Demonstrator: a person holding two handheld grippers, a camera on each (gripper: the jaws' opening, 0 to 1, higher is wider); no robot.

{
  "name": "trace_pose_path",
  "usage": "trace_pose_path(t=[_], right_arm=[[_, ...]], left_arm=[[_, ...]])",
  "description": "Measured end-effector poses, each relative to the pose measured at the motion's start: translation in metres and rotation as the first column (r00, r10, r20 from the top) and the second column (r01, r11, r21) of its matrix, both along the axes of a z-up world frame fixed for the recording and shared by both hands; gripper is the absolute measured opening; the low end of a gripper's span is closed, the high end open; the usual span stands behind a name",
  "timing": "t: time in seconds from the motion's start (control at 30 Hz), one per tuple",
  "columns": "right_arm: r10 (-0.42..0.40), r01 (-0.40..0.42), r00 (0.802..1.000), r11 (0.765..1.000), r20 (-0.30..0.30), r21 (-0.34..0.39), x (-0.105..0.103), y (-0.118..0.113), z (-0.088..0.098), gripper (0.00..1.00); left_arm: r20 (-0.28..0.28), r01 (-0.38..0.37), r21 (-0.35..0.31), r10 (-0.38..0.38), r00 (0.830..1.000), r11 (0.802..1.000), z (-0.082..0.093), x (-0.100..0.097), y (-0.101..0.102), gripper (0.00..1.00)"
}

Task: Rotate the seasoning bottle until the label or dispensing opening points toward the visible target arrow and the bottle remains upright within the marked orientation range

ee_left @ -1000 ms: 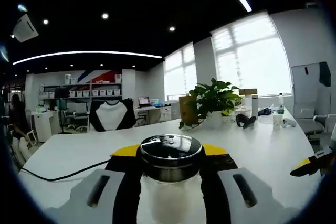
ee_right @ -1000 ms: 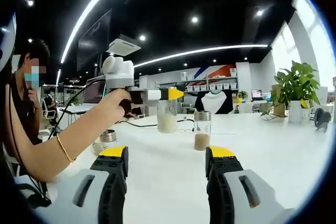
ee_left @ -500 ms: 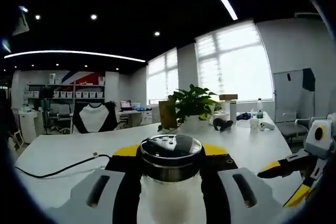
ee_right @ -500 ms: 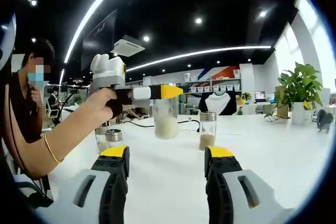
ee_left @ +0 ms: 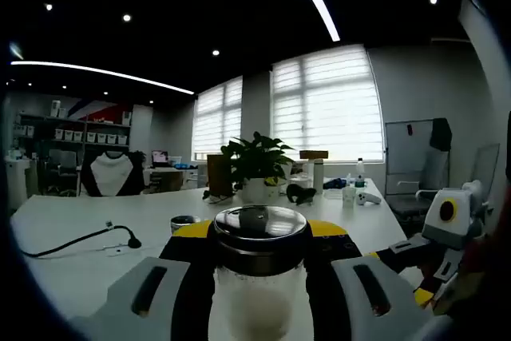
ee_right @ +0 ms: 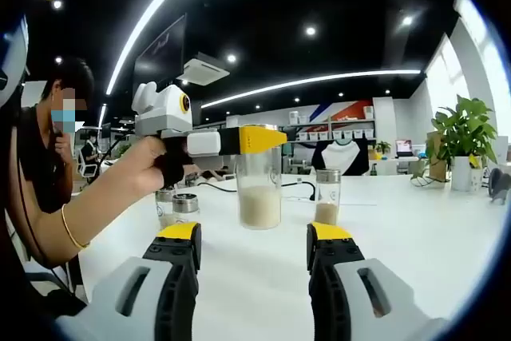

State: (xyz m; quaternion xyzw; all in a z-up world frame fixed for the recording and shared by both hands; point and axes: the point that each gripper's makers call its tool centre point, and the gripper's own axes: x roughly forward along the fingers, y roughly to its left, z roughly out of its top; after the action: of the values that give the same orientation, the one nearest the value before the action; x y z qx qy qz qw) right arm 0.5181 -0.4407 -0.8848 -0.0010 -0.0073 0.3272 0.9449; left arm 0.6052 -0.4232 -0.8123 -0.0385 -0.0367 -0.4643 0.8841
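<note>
Left gripper view: left tongs round upright seasoning bottle, prob. gripped.

Open table is lying ahead of the right gripper; beyond it, three small jars are crowding, seemingly close around, the clamped seasoning bottle.

The left gripper, held in a hand, is clamped shut; the right gripper stands spread.
</note>
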Motion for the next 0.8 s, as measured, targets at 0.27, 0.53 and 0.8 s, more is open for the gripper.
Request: trace_pose_path(t=[0.27, 0.53, 0.8], right_arm=[[0.021, -0.021, 0.999, 1.000, 0.024, -0.011, -0.004, 0.002, 0.003, 0.46], [0.037, -0.037, 0.999, 0.999, 0.008, -0.018, -0.004, 0.005, -0.004, 0.46], [0.046, -0.047, 0.999, 0.998, -0.008, -0.041, -0.001, 0.008, -0.013, 0.46]], left_arm=[[0.002, 0.050, 0.033, -0.051, 0.999, 0.998, -0.008, -0.019, -0.010, 0.44], [0.018, 0.086, 0.041, -0.087, 0.996, 0.995, -0.009, -0.031, -0.014, 0.44], [0.027, 0.173, 0.060, -0.175, 0.984, 0.983, -0.012, -0.051, -0.021, 0.44]])
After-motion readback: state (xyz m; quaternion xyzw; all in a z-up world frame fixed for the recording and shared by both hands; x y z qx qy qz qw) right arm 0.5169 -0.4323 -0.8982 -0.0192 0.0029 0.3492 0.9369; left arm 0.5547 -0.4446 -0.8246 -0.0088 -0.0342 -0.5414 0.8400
